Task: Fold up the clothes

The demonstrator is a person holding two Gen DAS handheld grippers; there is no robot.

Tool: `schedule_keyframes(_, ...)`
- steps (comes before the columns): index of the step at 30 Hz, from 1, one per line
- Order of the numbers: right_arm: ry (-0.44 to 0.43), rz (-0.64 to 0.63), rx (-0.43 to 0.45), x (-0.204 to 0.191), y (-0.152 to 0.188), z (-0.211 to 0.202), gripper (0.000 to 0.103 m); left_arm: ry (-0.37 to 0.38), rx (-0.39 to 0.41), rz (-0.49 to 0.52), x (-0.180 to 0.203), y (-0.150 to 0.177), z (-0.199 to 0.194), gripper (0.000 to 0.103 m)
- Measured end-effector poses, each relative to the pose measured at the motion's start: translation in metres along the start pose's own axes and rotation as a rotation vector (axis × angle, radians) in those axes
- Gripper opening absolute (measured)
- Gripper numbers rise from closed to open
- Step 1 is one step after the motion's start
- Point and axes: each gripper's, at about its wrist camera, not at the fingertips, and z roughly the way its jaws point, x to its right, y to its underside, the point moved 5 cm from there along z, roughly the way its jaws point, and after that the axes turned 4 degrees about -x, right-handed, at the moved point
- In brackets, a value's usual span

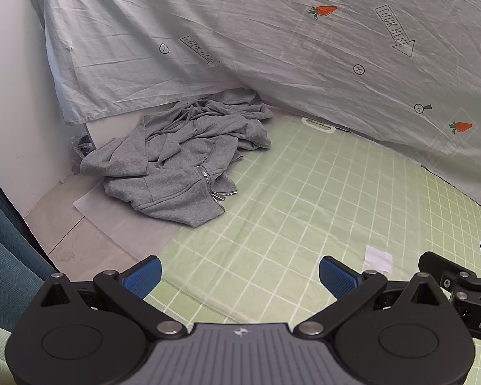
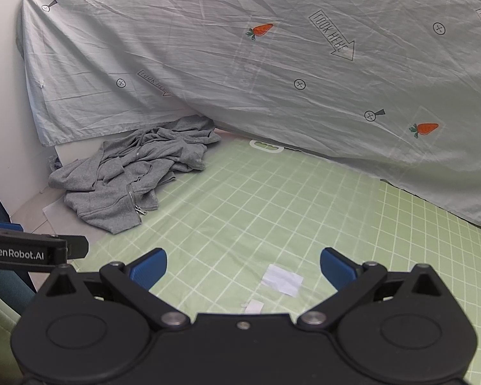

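Observation:
A grey zip-up hoodie (image 1: pixel 179 157) lies crumpled in a heap at the far left corner of a green checked mat (image 1: pixel 288 199), partly off it on the bare floor. In the right wrist view the hoodie (image 2: pixel 128 173) sits far left, well ahead. My left gripper (image 1: pixel 240 276) hovers over the near mat, blue pads wide apart, nothing between them. My right gripper (image 2: pixel 243 268) is likewise open and empty above the mat (image 2: pixel 272 208). Part of the right gripper (image 1: pixel 465 276) shows at the left view's right edge, and the left gripper's side (image 2: pixel 25 252) at the right view's left edge.
A pale sheet with carrot and arrow prints (image 1: pixel 272 48) drapes down behind the mat. White paper scraps (image 2: pixel 282 279) lie on the mat near my right gripper. A white wall (image 1: pixel 12 112) and a teal fabric edge (image 1: pixel 3 256) stand at the left.

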Motion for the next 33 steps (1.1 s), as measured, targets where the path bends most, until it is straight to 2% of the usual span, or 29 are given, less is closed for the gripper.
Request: schedule_keyframes(33, 0.014, 0.003, -0.017, 0.0046, -0.0018, 0.0027, 0.103, 0.008, -0.021, -0.008, 0.0029, -0.0006, 0.0088, 0.103)
